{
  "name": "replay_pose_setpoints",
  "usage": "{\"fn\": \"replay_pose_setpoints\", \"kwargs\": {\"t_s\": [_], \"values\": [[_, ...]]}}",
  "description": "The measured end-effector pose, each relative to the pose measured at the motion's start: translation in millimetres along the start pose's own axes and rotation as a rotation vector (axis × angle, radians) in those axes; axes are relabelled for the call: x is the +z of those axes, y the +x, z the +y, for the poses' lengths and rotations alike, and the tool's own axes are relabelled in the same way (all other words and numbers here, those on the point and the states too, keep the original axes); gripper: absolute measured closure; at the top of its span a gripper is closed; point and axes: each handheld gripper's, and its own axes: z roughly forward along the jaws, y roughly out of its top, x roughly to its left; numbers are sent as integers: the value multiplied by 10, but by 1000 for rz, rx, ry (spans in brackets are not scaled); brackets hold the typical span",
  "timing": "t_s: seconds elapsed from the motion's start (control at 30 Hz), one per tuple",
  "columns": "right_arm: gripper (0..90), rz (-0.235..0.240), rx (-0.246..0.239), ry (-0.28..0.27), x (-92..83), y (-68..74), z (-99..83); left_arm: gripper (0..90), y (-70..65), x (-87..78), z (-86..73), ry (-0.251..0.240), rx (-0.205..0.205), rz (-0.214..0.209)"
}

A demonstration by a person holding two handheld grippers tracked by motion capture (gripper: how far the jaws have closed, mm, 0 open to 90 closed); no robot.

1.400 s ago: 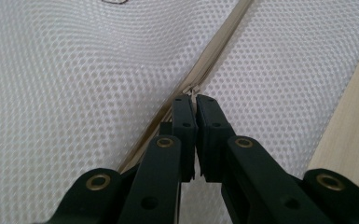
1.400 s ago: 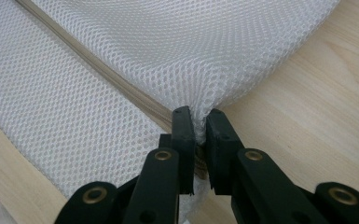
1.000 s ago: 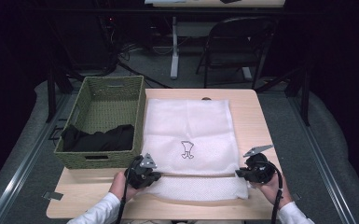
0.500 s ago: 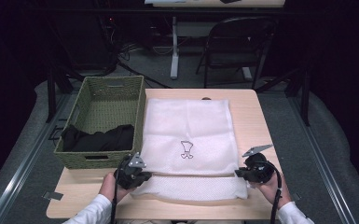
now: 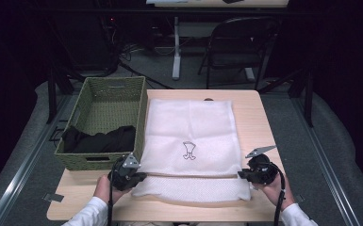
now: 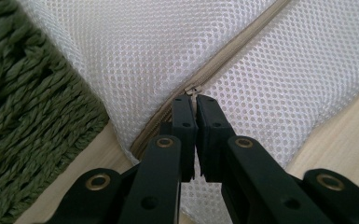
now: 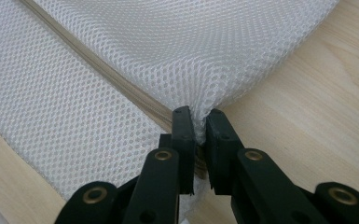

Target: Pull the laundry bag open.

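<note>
A white mesh laundry bag (image 5: 191, 136) with a small black emblem lies flat on the wooden table (image 5: 259, 117). A beige zipper (image 6: 233, 46) runs across its near end. My left gripper (image 5: 140, 176) sits at the bag's near left corner. In the left gripper view, my left gripper (image 6: 195, 98) is shut on the small zipper pull (image 6: 192, 89). My right gripper (image 5: 241, 175) is at the near right corner. In the right gripper view, my right gripper (image 7: 199, 114) is shut on a pinch of mesh beside the zipper (image 7: 98, 70).
A green woven basket (image 5: 106, 94) stands left of the bag, touching its edge, with black cloth (image 5: 99, 139) in its near end. A folding chair (image 5: 238, 47) and a table leg stand beyond the far edge. Bare wood lies right of the bag.
My left gripper has slid left along the zipper line to the bag's left corner, still shut. The right gripper has kept still at the right corner.
</note>
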Motion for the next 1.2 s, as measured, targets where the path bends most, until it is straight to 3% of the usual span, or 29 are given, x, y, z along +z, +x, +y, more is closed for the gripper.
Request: {"fn": "replay_pose_setpoints", "kwargs": {"t_s": [0.1,0.13,0.53,0.57,0.6,0.63,0.67,0.7,0.73,0.83,0.87,0.9,1.0,1.1,1.2], "values": [[838,-7,-5,0,-13,-25,-11,871,61,-19,-48,2,-26,24],[837,-12,9,0,-20,-35,-13,871,108,-42,-91,-2,-58,20],[838,-12,-2,0,-1,-7,-5,870,165,-85,-189,20,-73,51],[841,-94,-38,29,-4,-3,-12,900,241,-104,-244,50,-50,123],[841,-94,-38,29,-4,-3,-12,900,241,-104,-244,50,-50,123],[843,-107,-14,26,-29,-73,-44,900,320,-120,-303,43,-110,109],[843,-107,-14,26,-29,-73,-44,900,371,-132,-344,38,-143,106],[843,-107,-14,26,-29,-73,-44,900,371,-132,-344,38,-143,106],[843,-42,44,9,-43,-134,-61,900,371,-132,-344,38,-143,106],[843,-42,44,9,-43,-134,-61,900,371,-132,-344,38,-143,106],[843,-42,44,9,-43,-134,-61,900,244,-126,-269,20,-88,67],[841,-51,14,23,-1,-58,-25,900,236,-129,-261,18,-84,67],[840,-46,2,26,19,-71,-23,900,244,-135,-261,15,-93,59],[838,-35,23,36,26,-75,-26,900,257,-141,-267,9,-94,52],[835,-33,-2,33,41,-90,-20,900,251,-163,-260,-17,-93,40]]}}
